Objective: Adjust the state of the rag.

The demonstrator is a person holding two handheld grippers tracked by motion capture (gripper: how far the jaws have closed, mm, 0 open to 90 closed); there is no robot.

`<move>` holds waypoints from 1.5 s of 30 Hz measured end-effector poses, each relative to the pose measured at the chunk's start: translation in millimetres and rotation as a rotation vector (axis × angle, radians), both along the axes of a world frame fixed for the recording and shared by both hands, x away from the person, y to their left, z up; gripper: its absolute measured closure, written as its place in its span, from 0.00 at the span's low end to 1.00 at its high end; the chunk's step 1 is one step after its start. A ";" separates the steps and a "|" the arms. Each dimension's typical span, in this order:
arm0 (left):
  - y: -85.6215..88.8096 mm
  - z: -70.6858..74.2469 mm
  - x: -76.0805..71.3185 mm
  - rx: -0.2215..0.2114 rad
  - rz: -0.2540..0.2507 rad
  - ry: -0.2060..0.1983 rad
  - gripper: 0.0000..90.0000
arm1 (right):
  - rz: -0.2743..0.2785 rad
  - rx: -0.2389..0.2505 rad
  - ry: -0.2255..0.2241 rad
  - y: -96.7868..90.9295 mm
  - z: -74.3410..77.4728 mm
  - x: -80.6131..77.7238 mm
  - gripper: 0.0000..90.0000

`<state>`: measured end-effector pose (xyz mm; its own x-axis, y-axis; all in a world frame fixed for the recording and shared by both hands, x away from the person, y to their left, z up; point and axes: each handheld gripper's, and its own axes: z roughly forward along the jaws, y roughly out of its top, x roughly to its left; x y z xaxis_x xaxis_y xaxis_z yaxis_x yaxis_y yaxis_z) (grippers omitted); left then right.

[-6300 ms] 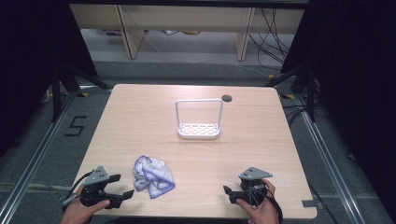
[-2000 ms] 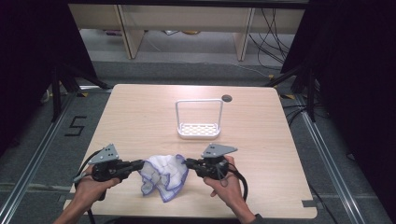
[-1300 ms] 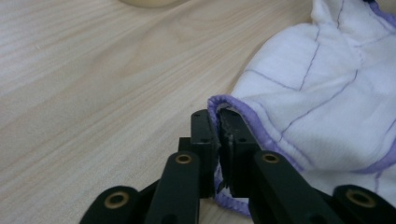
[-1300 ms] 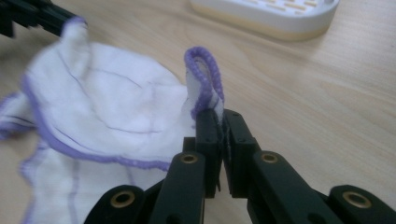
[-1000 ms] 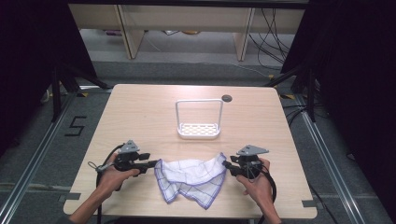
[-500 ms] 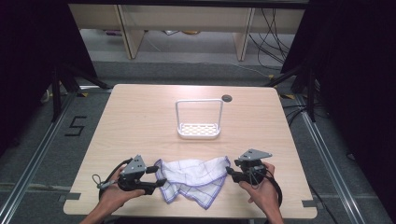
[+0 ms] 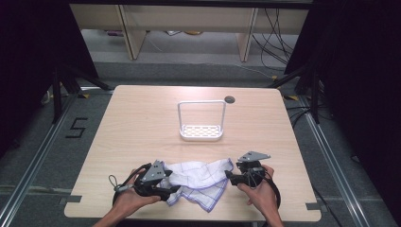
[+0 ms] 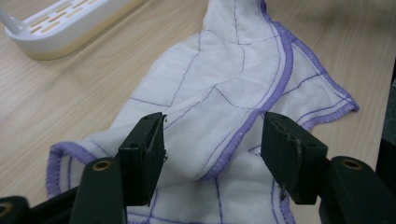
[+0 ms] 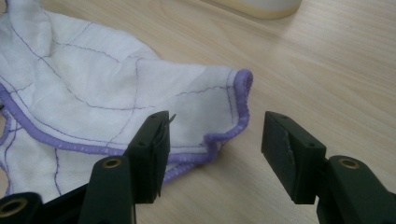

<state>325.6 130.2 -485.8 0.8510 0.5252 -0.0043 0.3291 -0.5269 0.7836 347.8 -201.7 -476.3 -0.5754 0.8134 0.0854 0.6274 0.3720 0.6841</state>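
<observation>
Cloth let go at both ends, lying spread on the near part of the surface.

The white cloth (image 7: 201, 182) with its purple hem rests half-flattened, one edge folded over on itself, between the two hands; it looks laid out for folding. The left gripper (image 8: 212, 154) has its jaws apart over the folded hem, pads clear of the fabric. The right gripper (image 9: 215, 140) has just been opening, its jaws wide around the cloth's corner without pinching it. Beyond, the white rack (image 7: 201, 120) stands apart on the wooden surface (image 7: 142, 123).
</observation>
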 end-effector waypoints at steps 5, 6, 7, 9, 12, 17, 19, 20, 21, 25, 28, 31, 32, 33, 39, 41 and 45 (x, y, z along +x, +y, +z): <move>-12.5 -8.0 9.1 0.058 -0.028 0.001 0.45 | 0.007 0.006 0.005 0.8 -0.6 0.2 0.47; -13.5 -9.1 11.7 0.067 -0.037 -0.005 0.46 | 0.009 0.008 0.007 0.8 -0.9 0.5 0.47; -13.9 -9.7 13.7 0.072 -0.045 -0.009 0.48 | 0.011 0.010 0.006 0.6 -1.2 0.8 0.47; -13.6 -9.8 17.0 0.080 -0.053 -0.033 0.59 | 0.020 0.005 -0.009 -1.2 -2.8 2.3 0.47; -12.9 -7.7 17.1 0.039 -0.056 -0.035 0.76 | 0.010 0.020 0.003 -2.3 -1.9 2.7 0.49; -7.3 -1.2 19.1 0.051 -0.095 -0.065 0.91 | 0.006 0.025 -0.014 -4.8 0.1 4.1 0.51; -5.8 0.3 19.9 0.042 -0.088 -0.070 0.93 | 0.000 0.026 -0.009 -5.3 1.2 3.8 0.51; -6.2 -0.1 19.5 0.017 -0.075 -0.060 0.94 | 0.004 0.037 -0.009 -5.6 0.7 4.4 0.52; -4.7 0.3 20.4 0.027 -0.079 -0.069 0.94 | 0.001 0.030 -0.006 -5.6 1.3 4.1 0.53; -3.9 2.0 20.9 0.008 -0.071 -0.067 0.96 | 0.005 0.029 0.000 -1.2 -1.1 3.7 0.55; -2.9 3.7 20.7 -0.002 -0.065 -0.058 0.96 | 0.015 0.024 0.019 2.6 -4.4 4.7 0.54; 0.6 5.5 23.9 0.011 -0.074 -0.067 0.96 | -0.012 0.003 0.038 7.6 -7.8 8.8 0.62; 1.2 5.8 24.8 0.009 -0.065 -0.061 0.96 | -0.009 -0.005 0.025 8.5 -8.8 11.0 0.70; 2.4 5.6 25.4 0.016 -0.058 -0.079 0.96 | 0.000 -0.017 0.021 9.4 -9.9 13.6 0.75; 5.6 7.0 27.6 -0.026 -0.050 -0.055 0.97 | 0.063 -0.071 0.002 13.3 -12.7 19.5 0.95; 6.5 8.6 27.3 -0.044 -0.038 -0.058 0.97 | 0.075 -0.081 -0.011 13.4 -5.4 17.6 0.96; 14.3 20.9 27.1 -0.057 -0.019 -0.057 0.97 | 0.092 -0.054 -0.074 12.4 20.0 8.3 0.96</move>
<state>352.6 144.5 -465.0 0.8608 0.5088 0.0144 0.2736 -0.4864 0.8298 356.1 -189.3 -456.3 -0.6508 0.7592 -0.0027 0.5373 0.4632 0.7048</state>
